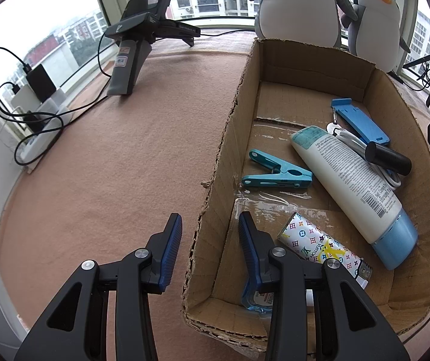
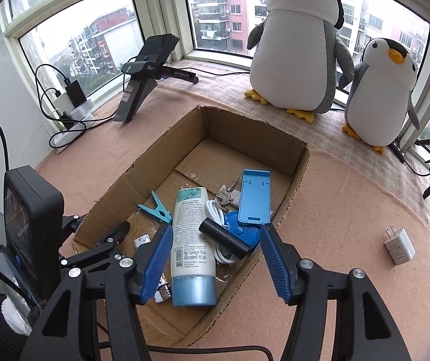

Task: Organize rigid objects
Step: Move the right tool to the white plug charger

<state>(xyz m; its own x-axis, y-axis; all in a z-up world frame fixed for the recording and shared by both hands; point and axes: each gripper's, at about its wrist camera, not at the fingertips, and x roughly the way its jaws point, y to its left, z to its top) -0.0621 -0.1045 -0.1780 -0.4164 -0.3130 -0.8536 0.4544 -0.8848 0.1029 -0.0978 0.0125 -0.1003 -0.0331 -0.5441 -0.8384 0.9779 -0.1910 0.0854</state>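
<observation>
On the pink felt tabletop (image 2: pixel 350 198) sits one open cardboard box (image 2: pixel 142 162) holding one white lotion tube (image 2: pixel 191 240) with a blue cap, one teal clothespin (image 1: pixel 275 173), one blue folding stand (image 2: pixel 254 195), one black cylinder (image 2: pixel 224 238), one white cable (image 2: pixel 215 210), one patterned lighter (image 1: pixel 320 240) and a key (image 2: pixel 224 196). One white charger plug (image 2: pixel 398 248) lies outside the box, well apart on the felt. Two plush penguins (image 2: pixel 296 45) stand by the window. The left gripper (image 1: pixel 210 251) straddles the box's near wall, jaws wide and empty. The right gripper (image 2: pixel 215 263) hovers over the tube, jaws wide, holding nothing.
</observation>
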